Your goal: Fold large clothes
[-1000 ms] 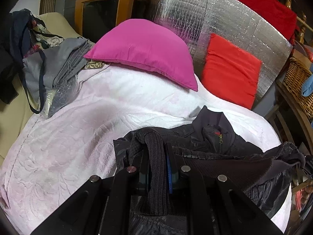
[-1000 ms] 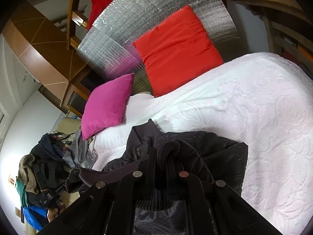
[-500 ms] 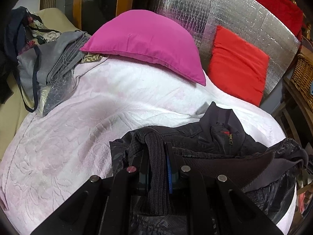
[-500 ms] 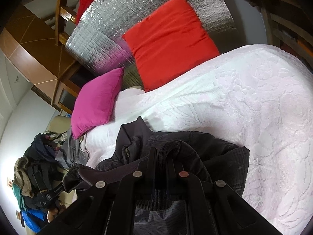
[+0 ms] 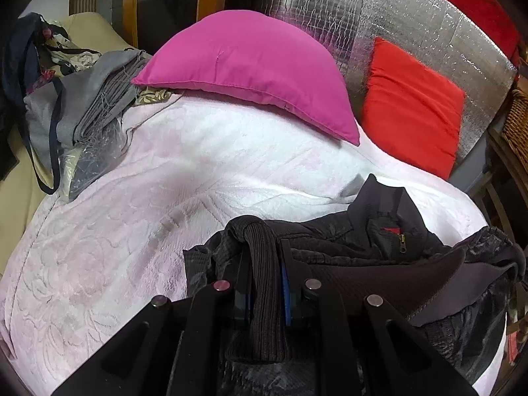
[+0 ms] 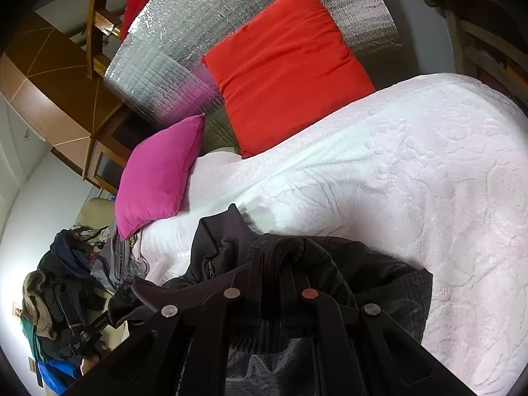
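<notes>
A dark grey jacket (image 5: pixel 379 247) with a collar and zip lies bunched on the white-pink bedspread (image 5: pixel 132 214). My left gripper (image 5: pixel 262 257) is shut on the jacket's ribbed knit hem, which hangs down between the fingers. My right gripper (image 6: pixel 274 264) is shut on another ribbed edge of the same jacket (image 6: pixel 379 283). The hem stretches between the two grippers, lifted a little off the bed. The fingertips are partly buried in cloth.
A magenta pillow (image 5: pixel 250 69) and a red cushion (image 5: pixel 412 112) lean at the head of the bed against a silver foil panel (image 5: pixel 379 16). Grey cloths and bags (image 5: pixel 82 99) lie at the left edge. More clothes (image 6: pixel 56 297) pile beside the bed.
Both grippers have moved forward toward the pillows, carrying the jacket's hem with them. Both grips have stayed shut.
</notes>
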`<state>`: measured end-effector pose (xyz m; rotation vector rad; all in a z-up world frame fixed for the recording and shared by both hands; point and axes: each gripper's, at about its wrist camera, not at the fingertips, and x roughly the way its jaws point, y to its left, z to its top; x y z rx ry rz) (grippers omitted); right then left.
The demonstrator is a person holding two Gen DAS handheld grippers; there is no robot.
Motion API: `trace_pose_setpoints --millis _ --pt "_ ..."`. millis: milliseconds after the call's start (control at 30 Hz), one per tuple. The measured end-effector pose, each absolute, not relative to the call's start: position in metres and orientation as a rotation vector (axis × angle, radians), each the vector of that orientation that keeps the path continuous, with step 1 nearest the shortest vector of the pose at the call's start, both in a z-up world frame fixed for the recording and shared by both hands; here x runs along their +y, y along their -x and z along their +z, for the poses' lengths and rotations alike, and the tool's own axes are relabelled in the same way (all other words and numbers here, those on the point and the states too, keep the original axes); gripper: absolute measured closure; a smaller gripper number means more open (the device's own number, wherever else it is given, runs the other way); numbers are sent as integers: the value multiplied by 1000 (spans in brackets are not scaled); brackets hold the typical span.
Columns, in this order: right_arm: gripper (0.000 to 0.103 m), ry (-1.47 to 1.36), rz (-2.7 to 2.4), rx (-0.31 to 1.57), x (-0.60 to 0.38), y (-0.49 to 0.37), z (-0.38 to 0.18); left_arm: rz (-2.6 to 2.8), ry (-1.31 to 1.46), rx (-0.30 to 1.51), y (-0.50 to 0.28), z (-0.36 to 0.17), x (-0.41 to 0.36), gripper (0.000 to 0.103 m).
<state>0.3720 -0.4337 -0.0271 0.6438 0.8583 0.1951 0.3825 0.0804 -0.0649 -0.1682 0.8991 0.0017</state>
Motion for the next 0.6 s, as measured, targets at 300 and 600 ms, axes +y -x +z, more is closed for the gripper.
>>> trace_pose_setpoints --millis 300,600 --pt "95 -679 168 884 -435 -386 -44 8 158 922 -396 -79 78 89" --pt "95 -715 131 915 -440 -397 -71 33 161 943 -410 -96 71 87"
